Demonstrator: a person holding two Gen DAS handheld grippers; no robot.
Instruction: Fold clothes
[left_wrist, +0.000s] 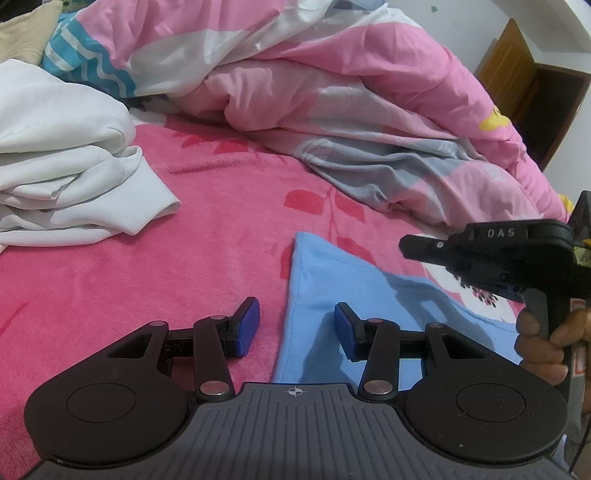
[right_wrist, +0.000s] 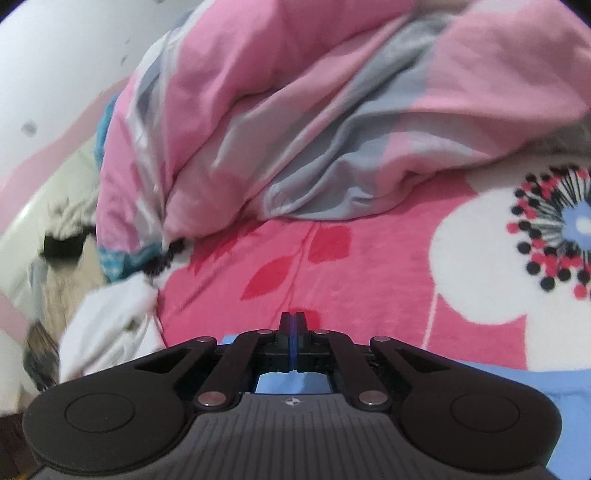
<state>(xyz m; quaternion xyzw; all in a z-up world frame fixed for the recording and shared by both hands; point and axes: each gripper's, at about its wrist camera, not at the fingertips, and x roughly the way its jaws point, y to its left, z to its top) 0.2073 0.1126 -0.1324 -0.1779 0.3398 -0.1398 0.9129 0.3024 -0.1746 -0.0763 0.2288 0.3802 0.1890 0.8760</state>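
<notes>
Blue cotton, thin and limp by the look of it: the blue garment (left_wrist: 354, 295) lies flat on the pink fleece bed blanket (left_wrist: 166, 258), its left edge running between my left jaws and its upper corner just ahead of them. My left gripper (left_wrist: 296, 326) has its jaws spread, the right pad over the cloth, the left over bare blanket, nothing pinched. My right gripper (right_wrist: 293, 332) shows its jaws pressed together; blue cloth shows beneath its linkage, but I see none between the pads. I judge the fabric light and soft, likely to sag and crease rather than hold shape, and apt to drag on the fleece. I'd take it at the hem corners, one per gripper, pinching a single layer close to the edge so the fold stays square. A white garment (left_wrist: 62, 166) lies bunched well left of the left jaws, a pink quilt (left_wrist: 332, 92) heaped beyond.
</notes>
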